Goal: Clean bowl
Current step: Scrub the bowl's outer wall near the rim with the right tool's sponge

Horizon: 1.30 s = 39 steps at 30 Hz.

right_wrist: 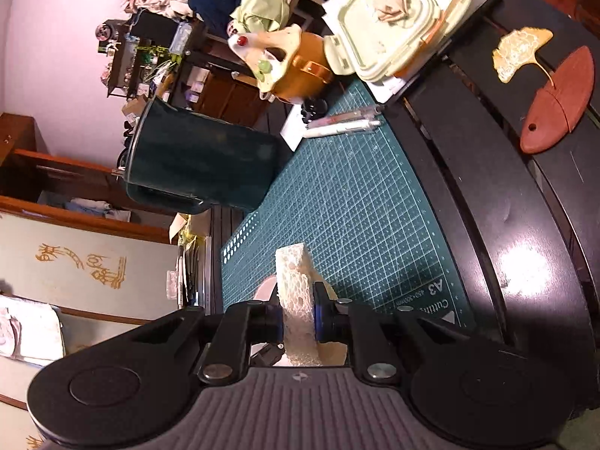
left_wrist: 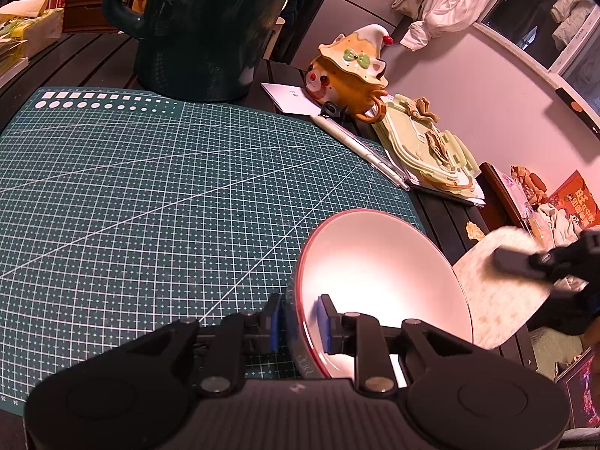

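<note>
Left gripper [left_wrist: 300, 324] is clamped on the rim of the bowl [left_wrist: 378, 270]: one blue pad outside the wall, the other inside, so the tongs pinch the wall between them. The bowl is white inside with a thin red rim and is tilted up on edge, its opening turned toward the right gripper. It sits at the near right corner of the cutting mat [left_wrist: 150, 195], partly past the mat's right edge and over the dark desk [left_wrist: 446, 221].

Right gripper [right_wrist: 299, 318] is pressed together on a pale porous sponge [right_wrist: 296, 285], which stands on edge between the pads and sticks out forward. In the left wrist view the sponge [left_wrist: 502, 285] is just beside the bowl's right rim; whether it touches the rim I cannot tell (motion blur there).

Writing: the mat corner reads "A3" and "450×300mm", with a word beginning "Cuttin" [right_wrist: 435, 296]. An orange packet [left_wrist: 573, 202] beyond the desk's right edge carries Chinese print, too small to read.

Other items on the desk:
- dark green jug [left_wrist: 198, 26] at the mat's far edge
- orange cat-face mug with a hat lid [left_wrist: 348, 71] by the far right corner
- white pens [left_wrist: 360, 146] along the mat's right edge
- pale green container lids [left_wrist: 427, 150], stacked
- yellow ginkgo leaf [right_wrist: 517, 52] and a reddish fish-shaped piece [right_wrist: 558, 101] on the bare desk, right of the mat
</note>
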Motion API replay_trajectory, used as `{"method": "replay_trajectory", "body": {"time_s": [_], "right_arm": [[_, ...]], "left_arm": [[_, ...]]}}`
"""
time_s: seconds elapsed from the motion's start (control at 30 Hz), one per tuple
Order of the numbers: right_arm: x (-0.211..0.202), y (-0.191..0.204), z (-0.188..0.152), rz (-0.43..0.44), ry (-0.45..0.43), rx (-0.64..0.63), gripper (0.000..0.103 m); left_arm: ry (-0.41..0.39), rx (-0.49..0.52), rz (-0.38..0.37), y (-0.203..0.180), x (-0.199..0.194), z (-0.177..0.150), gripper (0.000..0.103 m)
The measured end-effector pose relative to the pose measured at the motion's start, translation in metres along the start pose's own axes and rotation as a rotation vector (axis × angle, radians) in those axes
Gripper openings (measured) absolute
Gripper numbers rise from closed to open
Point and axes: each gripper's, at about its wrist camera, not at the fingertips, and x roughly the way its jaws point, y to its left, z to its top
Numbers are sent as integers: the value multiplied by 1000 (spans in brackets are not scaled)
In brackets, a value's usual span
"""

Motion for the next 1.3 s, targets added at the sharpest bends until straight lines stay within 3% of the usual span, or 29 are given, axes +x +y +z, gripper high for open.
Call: {"method": "replay_trajectory", "body": {"time_s": [0.17, 0.47, 0.67, 0.9, 1.17, 1.3], "right_arm": [[21, -12, -4, -49, 77, 43, 13], [-10, 3, 0, 59, -17, 7, 13], [15, -5, -4, -31, 61, 12, 13], [-8, 1, 1, 68, -6, 19, 14], [16, -9, -3, -36, 76, 33, 13], [2, -3, -1, 21, 31, 28, 13]], "left_arm": [[0, -1, -2, 1, 0, -1, 21], [-1, 2, 2, -1, -1, -1, 21], [-1, 0, 2, -1, -1, -1, 21], [0, 1, 2, -1, -1, 0, 21], [-1, -2, 1, -1, 0, 0, 21], [-1, -1, -1, 0, -1, -1, 21]]}}
